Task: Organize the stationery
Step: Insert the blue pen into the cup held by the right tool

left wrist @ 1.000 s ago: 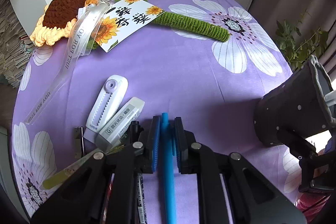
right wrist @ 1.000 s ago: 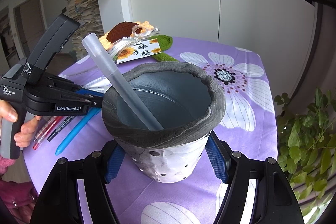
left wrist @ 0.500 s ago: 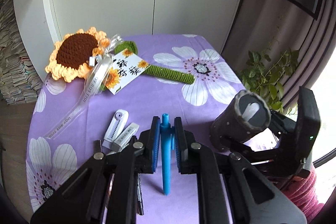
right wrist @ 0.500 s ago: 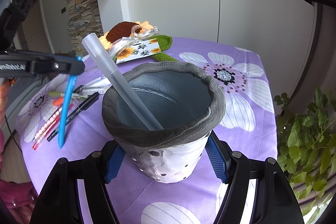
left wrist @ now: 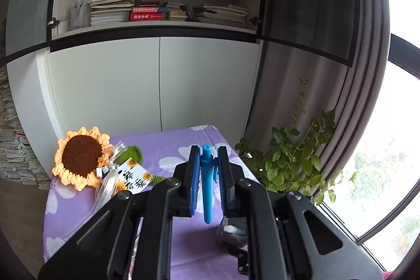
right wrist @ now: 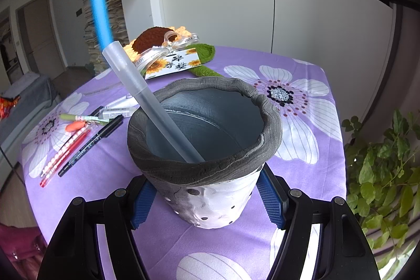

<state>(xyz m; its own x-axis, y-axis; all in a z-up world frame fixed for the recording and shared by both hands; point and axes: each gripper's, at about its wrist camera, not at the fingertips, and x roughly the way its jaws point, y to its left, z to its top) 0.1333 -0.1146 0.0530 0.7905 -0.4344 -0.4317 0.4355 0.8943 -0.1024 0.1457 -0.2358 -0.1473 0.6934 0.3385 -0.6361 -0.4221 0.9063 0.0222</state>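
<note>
Pinching one blue pen (left wrist: 206, 190) aloft, the left hand-held gripper (left wrist: 206, 172) is clamped tight; the right hand-held gripper (right wrist: 207, 198) grips one grey pot (right wrist: 210, 148) holding one frosted pen (right wrist: 147, 99) on the counter (right wrist: 302, 175). A ribbon (right wrist: 183, 40) beyond reads "FOR YOU".

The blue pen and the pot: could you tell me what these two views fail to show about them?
- Left wrist view: the left gripper clamps the blue pen; its fingers hide most of the pot.
- Right wrist view: the top edge cuts off the pen's upper end.
- Right wrist view: the pot's rim hides its bottom and the frosted pen's lower end.
</note>
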